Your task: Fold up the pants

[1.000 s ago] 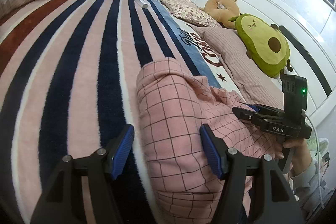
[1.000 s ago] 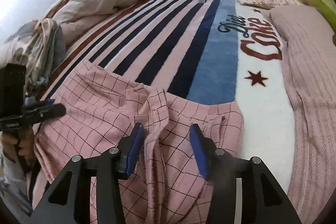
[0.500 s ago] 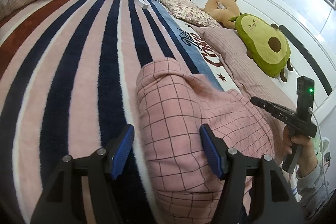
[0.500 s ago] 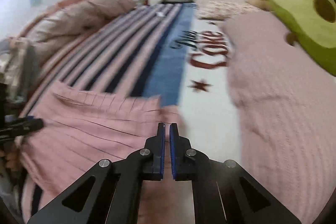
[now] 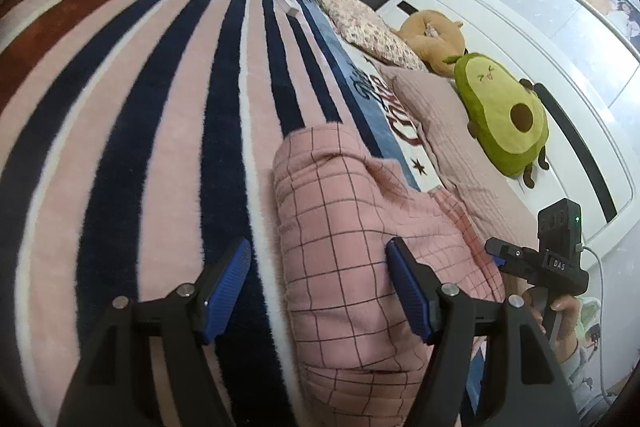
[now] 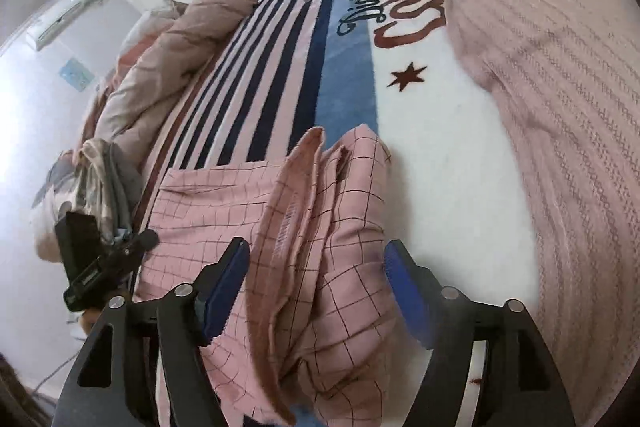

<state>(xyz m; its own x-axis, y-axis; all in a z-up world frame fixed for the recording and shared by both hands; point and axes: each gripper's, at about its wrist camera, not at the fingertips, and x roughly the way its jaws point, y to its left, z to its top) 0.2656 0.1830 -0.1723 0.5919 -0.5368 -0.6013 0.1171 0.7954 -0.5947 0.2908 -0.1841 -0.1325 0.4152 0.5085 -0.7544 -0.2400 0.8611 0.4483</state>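
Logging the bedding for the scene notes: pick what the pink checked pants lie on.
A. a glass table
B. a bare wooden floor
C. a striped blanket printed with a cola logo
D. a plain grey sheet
C: the pants rest on the striped blanket bearing cola lettering.

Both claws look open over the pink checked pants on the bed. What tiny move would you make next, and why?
Probably lower the right claw and close it on the raised ridge of the pants. Its jaws have just been opening and straddle that bunched fold without pressing it, so the pile is not flat yet. The left claw is open too.
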